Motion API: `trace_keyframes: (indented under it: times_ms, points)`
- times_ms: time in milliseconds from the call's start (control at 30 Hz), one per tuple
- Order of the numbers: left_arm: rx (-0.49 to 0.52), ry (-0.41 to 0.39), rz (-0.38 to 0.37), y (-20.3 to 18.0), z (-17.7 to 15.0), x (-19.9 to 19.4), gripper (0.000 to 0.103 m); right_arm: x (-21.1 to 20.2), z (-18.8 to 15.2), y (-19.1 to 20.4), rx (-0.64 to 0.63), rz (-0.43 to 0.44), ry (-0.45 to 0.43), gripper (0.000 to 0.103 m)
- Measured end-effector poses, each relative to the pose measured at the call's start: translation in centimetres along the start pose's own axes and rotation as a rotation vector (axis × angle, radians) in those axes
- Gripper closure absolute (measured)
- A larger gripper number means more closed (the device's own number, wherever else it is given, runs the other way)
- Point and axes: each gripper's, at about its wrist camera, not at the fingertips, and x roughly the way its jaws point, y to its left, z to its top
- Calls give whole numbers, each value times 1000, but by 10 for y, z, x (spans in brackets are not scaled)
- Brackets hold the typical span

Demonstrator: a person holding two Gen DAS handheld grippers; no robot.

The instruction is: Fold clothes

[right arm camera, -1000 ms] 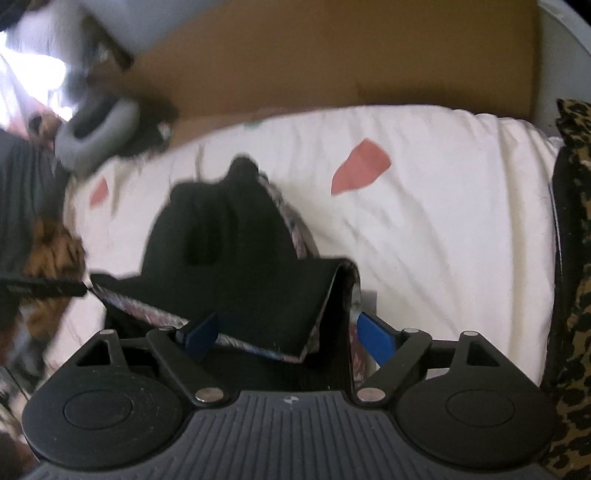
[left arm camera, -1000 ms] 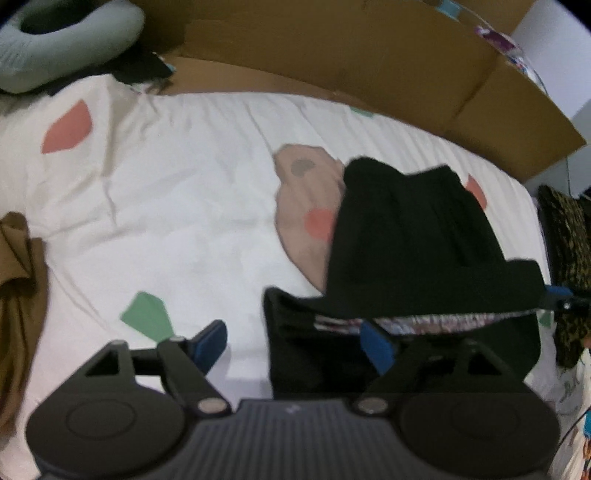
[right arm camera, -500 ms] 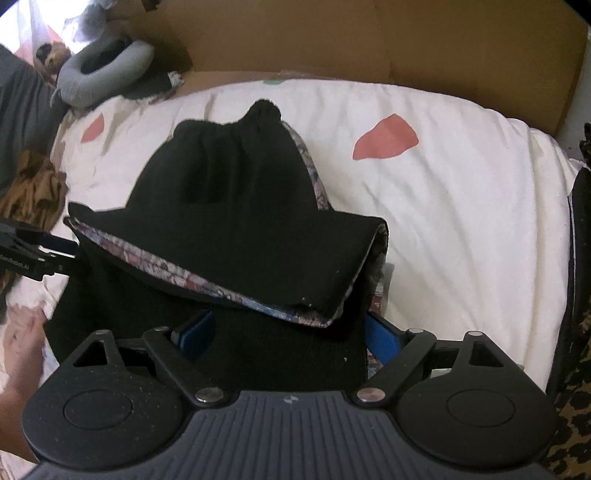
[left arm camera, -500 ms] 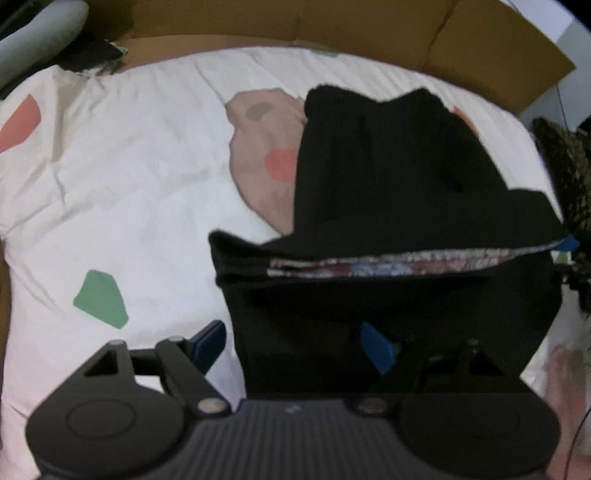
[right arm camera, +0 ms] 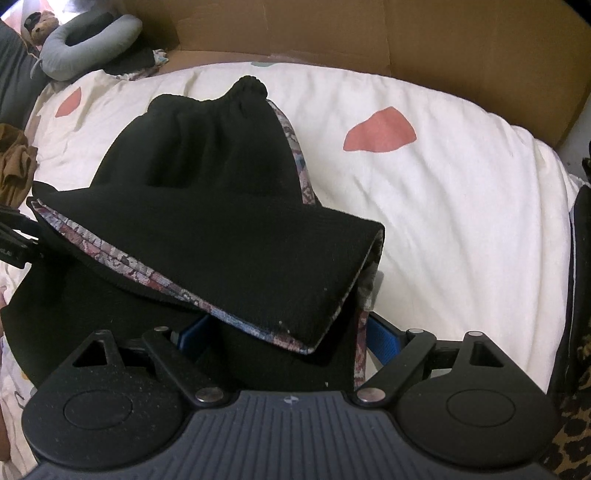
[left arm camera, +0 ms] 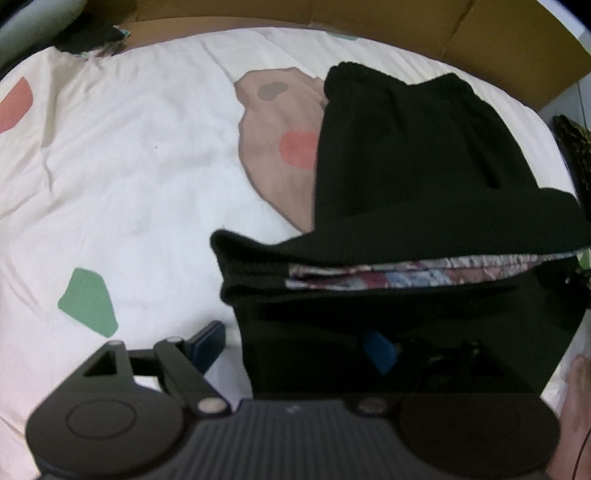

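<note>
Soft, even indoor light is falling on the white sheet (left arm camera: 147, 184), which is glaring slightly. Both fisheye views are bending at the edges and darkening in the corners. The black garment (right arm camera: 221, 206) is losing detail; the left view is looking softer.

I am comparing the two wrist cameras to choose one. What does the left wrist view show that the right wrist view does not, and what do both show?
Only the left wrist view shows the green patch and the beige patch on the sheet. Only the right wrist view shows the grey neck pillow and the brown cloth. Both show the black garment with its patterned lining, the white sheet and the cardboard behind.
</note>
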Motion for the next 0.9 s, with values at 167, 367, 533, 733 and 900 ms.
trace_keyframes:
  times_ms: [167,367,533,733,900]
  points:
    - [-6,-31,-4,2,11,-6,20,2,8,-3,-7,-1,-18,13]
    - [51,-79,7,4,34,-13,21,7,21,-3,-41,-3,-31,13]
    - [34,-114,-2,14,46,-17,21,6,38,-6,-39,-26,-63,13]
    - [9,-154,12,17,62,-17,21,-1,64,-9,-38,-52,-119,13]
    - [-13,-192,22,23,68,-28,21,-17,76,-12,-14,-69,-186,13]
